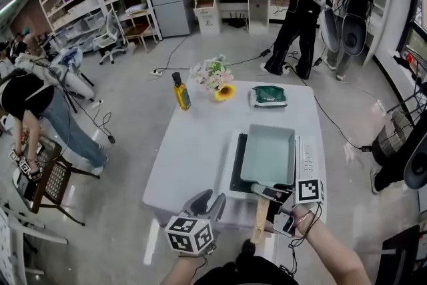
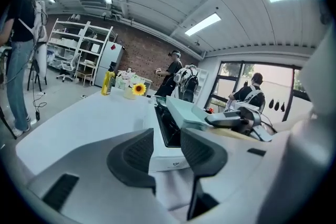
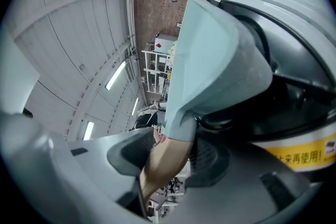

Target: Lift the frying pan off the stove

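Looking down in the head view, I am seeing the frying pan (image 1: 268,153) sitting on the stove (image 1: 308,157), its wooden handle (image 1: 260,218) running toward 6 o'clock. My right claw (image 1: 267,194) is crossing the handle from 3 o'clock, while my left claw (image 1: 208,202) is hanging at 9 o'clock. In the right gripper view, both pads are pressing the handle. In the left gripper view, my jaws are standing wide and empty, the pan lying at 1 o'clock.

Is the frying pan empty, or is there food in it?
Empty: the head view shows the frying pan's bare pale-green bottom, with nothing lying inside.
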### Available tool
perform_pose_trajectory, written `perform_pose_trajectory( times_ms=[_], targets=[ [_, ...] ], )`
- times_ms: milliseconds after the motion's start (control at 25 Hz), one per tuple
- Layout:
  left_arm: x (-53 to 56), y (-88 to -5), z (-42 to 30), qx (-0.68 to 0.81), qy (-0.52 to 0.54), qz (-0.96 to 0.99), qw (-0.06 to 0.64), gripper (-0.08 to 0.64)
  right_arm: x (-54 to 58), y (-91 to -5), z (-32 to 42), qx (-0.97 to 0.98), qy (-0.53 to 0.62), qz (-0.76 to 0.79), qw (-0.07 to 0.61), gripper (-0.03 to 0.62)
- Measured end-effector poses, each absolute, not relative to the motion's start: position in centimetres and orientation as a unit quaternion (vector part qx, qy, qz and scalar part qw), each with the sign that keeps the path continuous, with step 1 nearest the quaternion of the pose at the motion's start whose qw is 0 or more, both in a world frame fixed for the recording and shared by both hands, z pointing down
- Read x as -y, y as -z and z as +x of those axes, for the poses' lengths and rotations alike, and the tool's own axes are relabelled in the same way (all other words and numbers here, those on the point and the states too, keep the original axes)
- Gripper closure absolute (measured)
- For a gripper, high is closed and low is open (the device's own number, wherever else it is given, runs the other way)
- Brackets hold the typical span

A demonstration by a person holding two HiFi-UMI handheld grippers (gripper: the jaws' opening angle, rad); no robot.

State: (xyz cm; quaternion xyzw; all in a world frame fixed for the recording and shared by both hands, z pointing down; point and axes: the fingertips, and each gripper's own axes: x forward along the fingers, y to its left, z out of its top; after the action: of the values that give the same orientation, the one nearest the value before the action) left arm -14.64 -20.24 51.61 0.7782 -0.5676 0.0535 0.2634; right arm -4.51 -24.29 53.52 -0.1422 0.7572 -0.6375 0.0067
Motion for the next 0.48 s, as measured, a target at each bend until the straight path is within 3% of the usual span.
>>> perform_pose_trajectory(
  times_ms=[480],
  targets=[
    [20.2, -49.8, -8.8, 0.440, 0.014, 0.818, 0.369, 0.407, 24.3, -53.7, -4.4, -0.756, 0.638, -0.145, 0.010, 0.405]
  ],
)
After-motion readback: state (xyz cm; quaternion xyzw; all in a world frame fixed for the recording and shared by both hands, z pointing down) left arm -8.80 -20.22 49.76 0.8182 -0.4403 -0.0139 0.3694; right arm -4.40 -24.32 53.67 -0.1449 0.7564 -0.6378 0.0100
